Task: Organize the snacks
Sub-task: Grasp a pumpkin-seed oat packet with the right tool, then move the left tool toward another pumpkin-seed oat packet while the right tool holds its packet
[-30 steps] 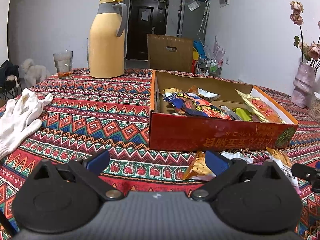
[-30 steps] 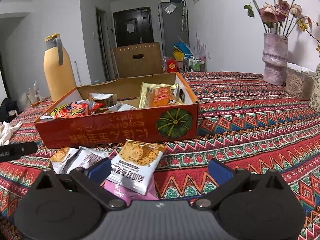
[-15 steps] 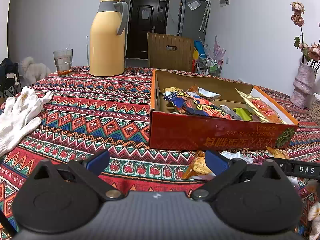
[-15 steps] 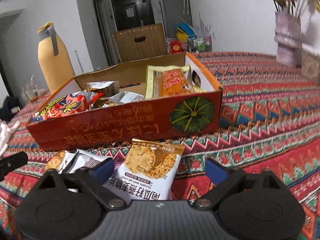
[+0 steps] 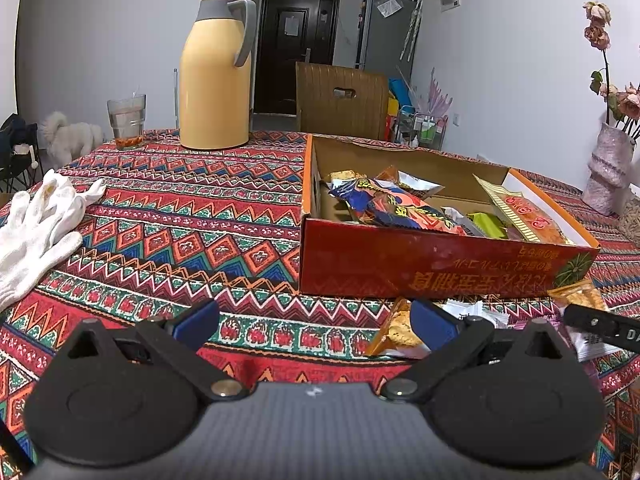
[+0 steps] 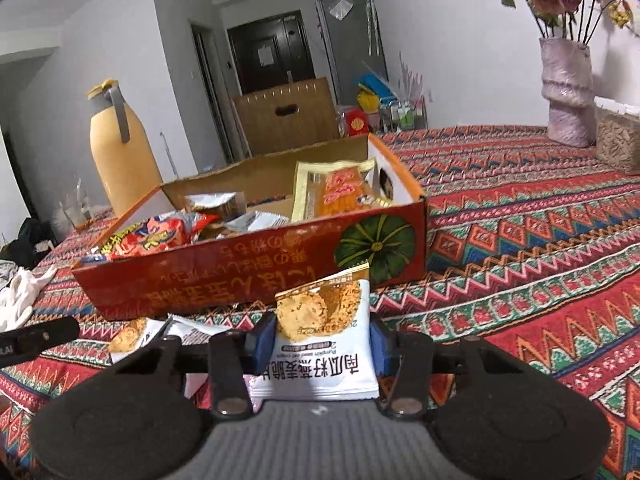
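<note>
The white snack packet [image 6: 320, 340] is showing upside-down Chinese characters and small print reading "Pumpkin seed oat crisps". Gold characters are running upside down along the red box's [image 6: 224, 276] front wall, too unclear to read. A black bar [image 5: 604, 326] is showing "DA".

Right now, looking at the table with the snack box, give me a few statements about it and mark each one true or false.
1. The right claw has a white snack packet between its closing jaws. True.
2. The red cardboard box holds no snacks. False: several packets lie inside it.
3. The left claw grips an orange packet. False: its jaws stand open with nothing between them.
4. A yellow thermos jug stands upright on the patterned tablecloth. True.
5. White gloves lie inside the box. False: they lie on the cloth, well apart from it.
</note>
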`<state>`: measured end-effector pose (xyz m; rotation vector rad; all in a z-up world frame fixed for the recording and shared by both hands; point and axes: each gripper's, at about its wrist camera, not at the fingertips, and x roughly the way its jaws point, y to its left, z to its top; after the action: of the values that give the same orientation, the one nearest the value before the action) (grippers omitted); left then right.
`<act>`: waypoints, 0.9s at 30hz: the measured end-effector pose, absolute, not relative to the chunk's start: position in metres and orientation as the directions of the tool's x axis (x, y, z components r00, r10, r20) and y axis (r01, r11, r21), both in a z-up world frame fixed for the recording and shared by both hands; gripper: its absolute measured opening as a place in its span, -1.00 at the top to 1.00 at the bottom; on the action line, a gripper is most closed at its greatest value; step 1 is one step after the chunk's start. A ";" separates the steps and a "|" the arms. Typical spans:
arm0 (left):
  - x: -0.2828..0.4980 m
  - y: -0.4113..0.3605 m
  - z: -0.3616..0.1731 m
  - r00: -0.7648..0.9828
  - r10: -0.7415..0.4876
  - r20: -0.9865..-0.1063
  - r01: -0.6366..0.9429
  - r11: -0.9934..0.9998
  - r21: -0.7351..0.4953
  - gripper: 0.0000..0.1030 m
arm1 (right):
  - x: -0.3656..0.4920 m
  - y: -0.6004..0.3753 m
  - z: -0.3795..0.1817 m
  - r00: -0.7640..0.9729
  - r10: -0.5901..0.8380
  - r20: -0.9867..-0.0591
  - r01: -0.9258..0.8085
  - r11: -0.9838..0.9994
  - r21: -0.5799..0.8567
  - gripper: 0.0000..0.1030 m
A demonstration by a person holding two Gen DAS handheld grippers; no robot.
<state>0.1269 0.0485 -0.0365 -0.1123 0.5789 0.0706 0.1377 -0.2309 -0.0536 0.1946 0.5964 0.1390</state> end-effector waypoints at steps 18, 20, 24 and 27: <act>0.131 0.048 -0.040 0.821 0.045 -0.569 -0.108 0.991 -0.077 -1.00 | 0.136 -0.267 -0.050 0.865 0.105 -0.491 -0.010 0.981 0.192 0.12; 0.132 0.048 -0.041 0.818 0.048 -0.573 -0.109 0.991 -0.074 -1.00 | 0.137 -0.267 -0.054 0.863 0.112 -0.493 -0.012 0.979 0.202 0.12; 0.133 0.046 -0.042 0.812 0.056 -0.580 -0.112 0.992 -0.061 -1.00 | 0.137 -0.267 -0.058 0.867 0.118 -0.484 -0.014 0.977 0.212 0.12; 0.135 0.045 -0.044 0.807 0.064 -0.587 -0.116 0.992 -0.051 -1.00 | 0.135 -0.267 -0.060 0.873 0.116 -0.473 -0.013 0.976 0.216 0.12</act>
<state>0.1349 0.0449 -0.0438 -0.0854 0.6247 0.0961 0.1353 -0.2667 -0.0596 0.2098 0.5051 0.0679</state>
